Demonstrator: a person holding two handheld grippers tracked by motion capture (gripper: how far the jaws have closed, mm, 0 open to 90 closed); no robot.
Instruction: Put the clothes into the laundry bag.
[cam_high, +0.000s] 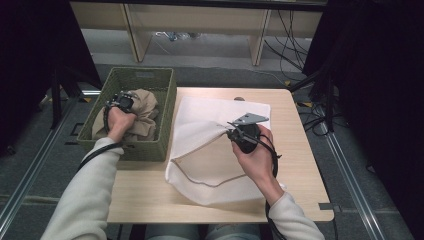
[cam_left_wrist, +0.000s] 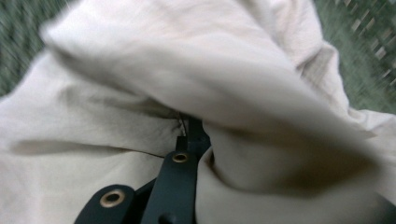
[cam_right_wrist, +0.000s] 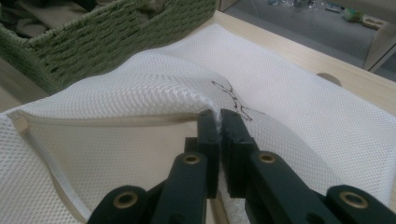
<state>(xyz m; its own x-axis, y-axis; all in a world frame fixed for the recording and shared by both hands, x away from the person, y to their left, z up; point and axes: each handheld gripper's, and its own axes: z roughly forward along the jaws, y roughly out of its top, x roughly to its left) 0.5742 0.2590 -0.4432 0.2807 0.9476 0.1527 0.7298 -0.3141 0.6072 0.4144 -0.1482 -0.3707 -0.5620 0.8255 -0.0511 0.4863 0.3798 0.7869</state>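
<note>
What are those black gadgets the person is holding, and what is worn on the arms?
Each hand grips a black tool. The right gripper ends in two flat black jaws joined by links with brass-coloured rivets; in the high view it carries a grey three-cornered plate and trails a black cable. The left gripper is black too, with its own cable. Both arms wear cream long sleeves.

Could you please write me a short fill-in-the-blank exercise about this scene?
1. The beige cloth lies in the green woven ____.
2. The right gripper is shut on the white ____ bag.
3. The left gripper is shut on the ____ cloth.
Missing words: basket; mesh; beige
</note>
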